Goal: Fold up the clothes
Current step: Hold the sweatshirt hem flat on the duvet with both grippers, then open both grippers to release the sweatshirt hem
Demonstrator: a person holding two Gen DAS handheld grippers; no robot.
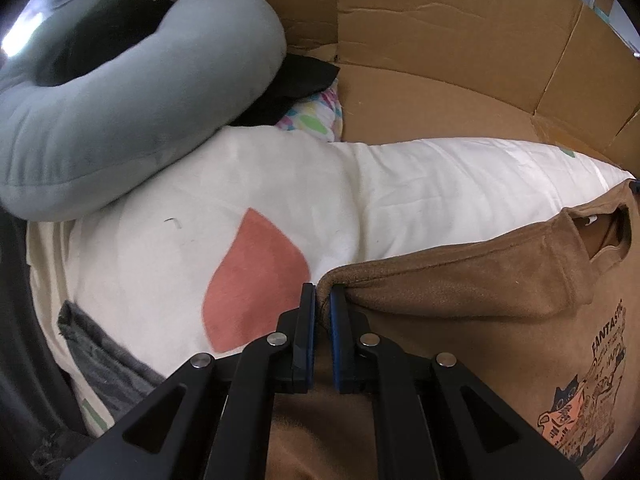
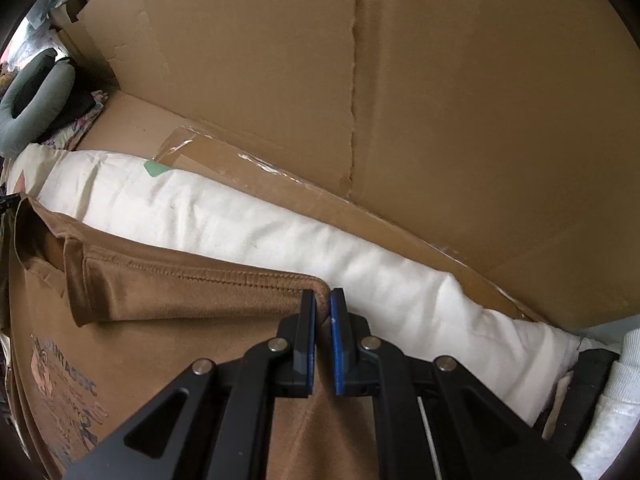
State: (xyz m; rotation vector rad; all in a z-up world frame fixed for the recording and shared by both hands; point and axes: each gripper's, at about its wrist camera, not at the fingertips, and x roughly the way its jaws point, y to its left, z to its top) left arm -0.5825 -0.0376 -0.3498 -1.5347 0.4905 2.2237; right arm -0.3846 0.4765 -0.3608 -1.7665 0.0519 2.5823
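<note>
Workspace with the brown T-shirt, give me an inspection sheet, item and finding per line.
Surface: white bedding, pink patch.
Job's things: brown T-shirt, printed side up, top edge folded over.
Clutter: grey neck pillow; black cloth; patterned fabric.
Grippers: left tool and right tool each shut on a corner of the shirt's fold.
Cables: nothing seen.
Surroundings: cardboard sheets stand behind the bedding.

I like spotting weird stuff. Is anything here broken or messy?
Yes: the cardboard wall behind the white cushion is torn along a ragged vertical seam, with peeling tape at its base. The brown shirt looks fine.
</note>
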